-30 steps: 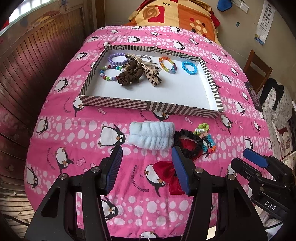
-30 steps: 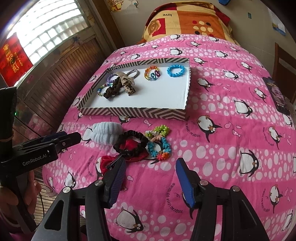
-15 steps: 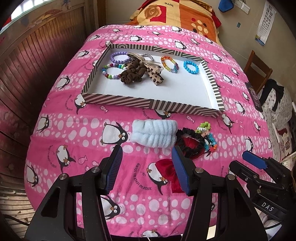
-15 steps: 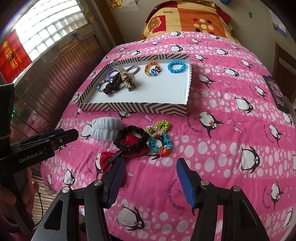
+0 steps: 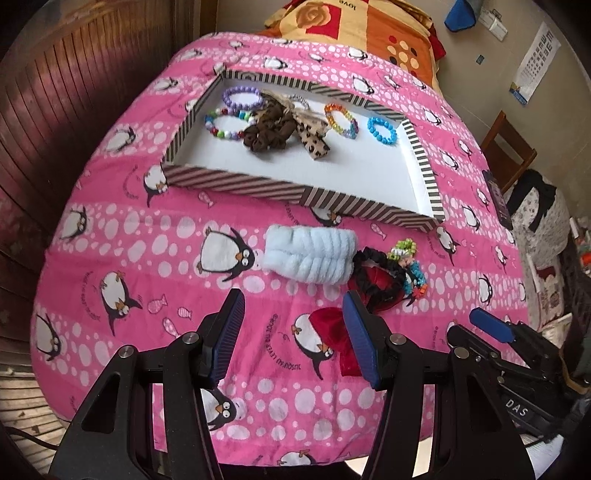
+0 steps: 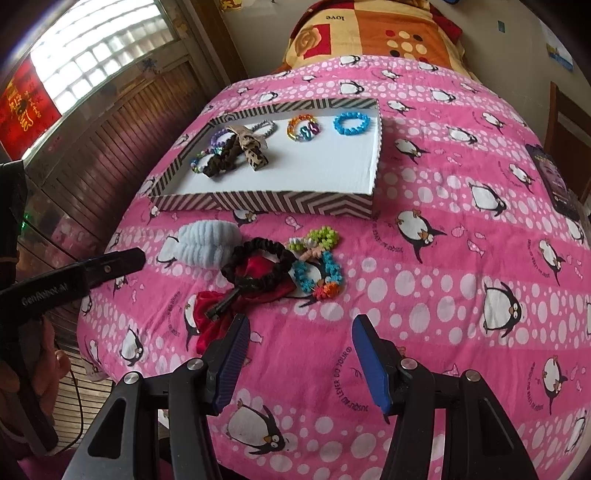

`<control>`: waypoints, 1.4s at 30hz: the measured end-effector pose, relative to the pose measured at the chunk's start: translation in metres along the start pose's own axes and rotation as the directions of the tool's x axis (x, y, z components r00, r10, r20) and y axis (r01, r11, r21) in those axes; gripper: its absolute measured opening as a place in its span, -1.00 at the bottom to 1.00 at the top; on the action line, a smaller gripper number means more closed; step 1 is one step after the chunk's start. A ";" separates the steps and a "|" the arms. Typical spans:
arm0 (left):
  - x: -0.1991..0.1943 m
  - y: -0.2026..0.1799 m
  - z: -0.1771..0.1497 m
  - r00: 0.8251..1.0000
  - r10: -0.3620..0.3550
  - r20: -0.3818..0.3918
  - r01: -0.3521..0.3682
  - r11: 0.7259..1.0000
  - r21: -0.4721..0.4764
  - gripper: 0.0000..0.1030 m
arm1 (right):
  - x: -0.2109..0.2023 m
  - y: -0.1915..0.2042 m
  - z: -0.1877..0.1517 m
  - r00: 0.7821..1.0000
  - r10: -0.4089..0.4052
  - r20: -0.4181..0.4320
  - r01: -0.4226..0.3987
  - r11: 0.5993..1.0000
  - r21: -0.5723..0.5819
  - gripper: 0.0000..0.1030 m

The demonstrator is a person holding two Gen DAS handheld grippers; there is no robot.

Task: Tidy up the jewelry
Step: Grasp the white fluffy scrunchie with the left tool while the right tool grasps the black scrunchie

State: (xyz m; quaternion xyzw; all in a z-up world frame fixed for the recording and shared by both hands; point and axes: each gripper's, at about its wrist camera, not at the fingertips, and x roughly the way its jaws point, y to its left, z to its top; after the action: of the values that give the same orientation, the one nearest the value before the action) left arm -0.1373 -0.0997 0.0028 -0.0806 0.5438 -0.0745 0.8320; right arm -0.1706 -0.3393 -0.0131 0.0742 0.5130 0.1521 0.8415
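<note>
A striped tray [image 5: 291, 192] [image 6: 266, 201] lies on the pink penguin bedspread. It holds bead bracelets, a brown scrunchie [image 5: 267, 134] and a leopard bow [image 5: 312, 138]. In front of the tray lie a pale blue fluffy band [image 5: 310, 254] [image 6: 205, 242], a black scrunchie [image 5: 376, 266] [image 6: 258, 267] on a red bow [image 5: 332, 332] [image 6: 210, 314], and small colourful bands [image 5: 412, 269] [image 6: 319, 266]. My left gripper [image 5: 293, 332] is open and empty, above the bedspread short of these items. My right gripper [image 6: 299, 354] is open and empty, just short of them.
A patterned pillow [image 6: 373, 33] lies at the bed's far end. A wooden wall panel [image 5: 74, 92] runs along the left side. A wooden chair [image 5: 509, 147] and a dark phone-like object [image 6: 554, 181] are at the right edge.
Both grippers have drawn slightly nearer to the loose items; the view has shifted a little. Both stay open and empty. Nothing on the bed has moved.
</note>
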 end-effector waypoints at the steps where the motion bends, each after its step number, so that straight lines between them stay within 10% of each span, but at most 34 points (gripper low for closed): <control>1: 0.002 0.003 0.000 1.000 -0.003 -0.007 0.003 1.000 -0.006 0.07 | 0.002 -0.002 -0.001 1.000 0.001 -0.004 -0.001 1.000 0.005 0.07; 19: 0.016 0.027 0.015 0.998 -0.032 -0.048 0.028 0.997 -0.078 0.08 | 0.037 0.053 0.021 0.992 0.123 0.014 -0.118 0.972 -0.203 0.02; 26: 0.020 0.036 0.024 0.996 -0.068 -0.065 0.060 0.991 -0.117 0.14 | 0.075 0.061 0.028 0.998 0.050 -0.044 -0.061 0.949 -0.310 -0.60; 29: 0.022 0.035 0.030 0.995 -0.085 -0.060 0.077 0.989 -0.125 0.30 | 0.076 0.051 0.028 0.997 0.067 -0.039 -0.075 0.961 -0.267 -0.86; 42: 0.069 0.005 0.043 0.982 -0.127 -0.136 0.119 0.991 -0.067 0.36 | 0.020 0.005 0.035 0.984 0.161 0.072 -0.157 0.986 -0.049 -0.88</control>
State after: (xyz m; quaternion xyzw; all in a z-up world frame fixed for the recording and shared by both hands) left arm -0.0697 -0.1071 -0.0429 -0.1329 0.5969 -0.1154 0.7828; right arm -0.1322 -0.3264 -0.0121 0.1023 0.4699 0.2269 0.8469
